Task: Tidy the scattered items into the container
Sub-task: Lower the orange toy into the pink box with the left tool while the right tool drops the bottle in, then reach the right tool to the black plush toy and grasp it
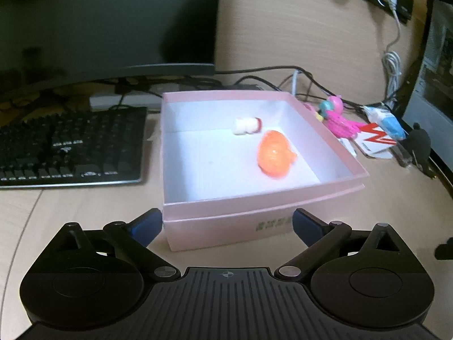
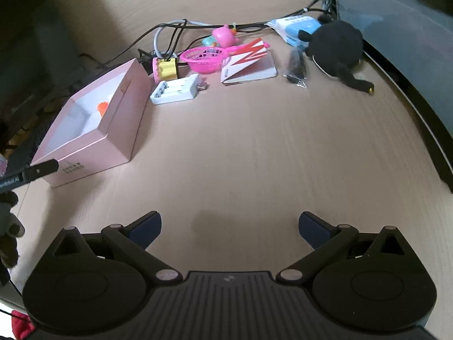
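Observation:
A pink box (image 1: 263, 198) with a white inside stands on the desk; it holds an orange toy (image 1: 274, 153) and a small white toy (image 1: 247, 125). My left gripper (image 1: 228, 223) is open and empty just in front of the box's near wall. In the right wrist view the pink box (image 2: 124, 113) is at the left. Behind it lie a white battery charger (image 2: 175, 89), a yellow-pink toy (image 2: 165, 69), a pink net scoop (image 2: 208, 59), a pink pig toy (image 2: 225, 36), a red-white card box (image 2: 249, 65) and a black packet (image 2: 296, 68). My right gripper (image 2: 229, 226) is open and empty over bare desk.
A black keyboard (image 1: 68, 147) lies left of the box under a monitor (image 1: 107, 22). Cables (image 1: 283, 76) run behind the box. A black plush (image 2: 337, 45), a blue-white packet (image 2: 297, 27) and a dark screen (image 2: 396, 28) stand at the right.

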`<state>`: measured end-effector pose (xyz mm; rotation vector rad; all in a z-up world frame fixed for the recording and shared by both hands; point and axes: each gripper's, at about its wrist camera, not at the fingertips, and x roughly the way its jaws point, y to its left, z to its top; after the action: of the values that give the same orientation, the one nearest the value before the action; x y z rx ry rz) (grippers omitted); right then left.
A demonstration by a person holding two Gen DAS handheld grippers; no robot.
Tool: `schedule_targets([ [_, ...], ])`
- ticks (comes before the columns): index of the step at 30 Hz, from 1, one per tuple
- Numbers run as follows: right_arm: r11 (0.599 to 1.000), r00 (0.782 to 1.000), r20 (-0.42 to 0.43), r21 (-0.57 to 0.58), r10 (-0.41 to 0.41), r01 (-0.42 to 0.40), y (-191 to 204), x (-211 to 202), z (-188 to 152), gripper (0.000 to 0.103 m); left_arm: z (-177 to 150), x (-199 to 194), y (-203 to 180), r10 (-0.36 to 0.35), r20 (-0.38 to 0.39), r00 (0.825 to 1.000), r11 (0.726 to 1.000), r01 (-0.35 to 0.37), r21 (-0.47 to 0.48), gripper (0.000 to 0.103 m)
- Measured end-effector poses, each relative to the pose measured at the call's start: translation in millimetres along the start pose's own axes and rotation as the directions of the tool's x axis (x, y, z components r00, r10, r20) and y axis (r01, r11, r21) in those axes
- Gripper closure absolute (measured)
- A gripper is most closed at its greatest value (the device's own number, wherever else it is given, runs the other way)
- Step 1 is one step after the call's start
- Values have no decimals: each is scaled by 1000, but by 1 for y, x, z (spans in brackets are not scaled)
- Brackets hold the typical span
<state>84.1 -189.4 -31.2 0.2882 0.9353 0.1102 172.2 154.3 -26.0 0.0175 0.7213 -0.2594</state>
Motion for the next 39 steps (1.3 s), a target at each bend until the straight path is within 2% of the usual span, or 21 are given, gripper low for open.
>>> schedule_targets([
  [3, 1000, 1000, 13, -18, 13, -12, -2, -4, -3, 0, -3, -4, -13, 31, -10, 999, 1000, -31, -1, 2],
  [7, 999, 998, 26, -19, 50, -50, -6, -1, -1, 0, -10, -15, -29, 147, -20, 989, 988, -148, -43, 2],
  [10, 997, 996, 18, -10, 83, -82, -12, 0, 2, 0, -13, -23, -41, 189, -22, 982, 979, -190, -70, 2],
  [13, 995, 995, 3, -33, 99, -99, -13, 1, 3, 0, -12, -30, -56, 190, -25, 981, 978, -192, -85, 2],
  [16, 989, 994, -23, -100, 107, -109, -10, 5, 10, 0, -8, -35, -75, 152, -46, 987, 986, -155, -69, 1],
  [17, 990, 996, -2, -114, 87, -86, -10, 6, 14, 0, -7, -37, -82, 144, -51, 988, 988, -146, -54, 1],
  [19, 983, 992, 127, -178, -10, 33, -6, 4, 24, 0, -6, -41, -98, 133, -55, 990, 991, -134, -15, 1],
  [20, 970, 975, 208, -212, -76, 120, -3, 3, 31, 0, -8, -44, -105, 132, -58, 990, 991, -132, -2, 1],
  [21, 950, 948, 290, -233, -135, 206, -1, 3, 39, 1, -9, -46, -110, 131, -61, 989, 991, -131, 4, 1],
  [22, 936, 927, 338, -243, -164, 255, -1, 5, 46, 4, -11, -49, -114, 131, -66, 989, 991, -131, 6, 1],
  [23, 923, 911, 368, -253, -185, 290, -1, 9, 55, 18, -12, -51, -117, 131, -71, 989, 991, -131, 7, 1],
  [24, 916, 907, 373, -260, -197, 306, -3, 17, 65, 33, -15, -53, -120, 133, -75, 988, 991, -132, 12, 1],
  [26, 918, 910, 355, -245, -214, 311, -10, 34, 83, 46, -19, -58, -122, 151, -82, 985, 988, -150, 20, 1],
  [31, 925, 912, 320, -194, -256, 328, -22, 76, 116, 48, -25, -66, -114, 205, -101, 973, 978, -208, -15, 1],
  [36, 924, 916, 316, -210, -246, 321, -21, 90, 123, 48, -32, -72, -104, 234, -129, 964, 969, -242, -52, 1],
  [38, 929, 904, 365, -200, -225, 312, -17, 76, 122, 48, -34, -75, -101, 241, -132, 962, 966, -250, -59, 1],
  [39, 922, 883, 408, -197, -231, 333, -14, 68, 120, 46, -35, -75, -100, 242, -134, 961, 966, -252, -62, 1],
])
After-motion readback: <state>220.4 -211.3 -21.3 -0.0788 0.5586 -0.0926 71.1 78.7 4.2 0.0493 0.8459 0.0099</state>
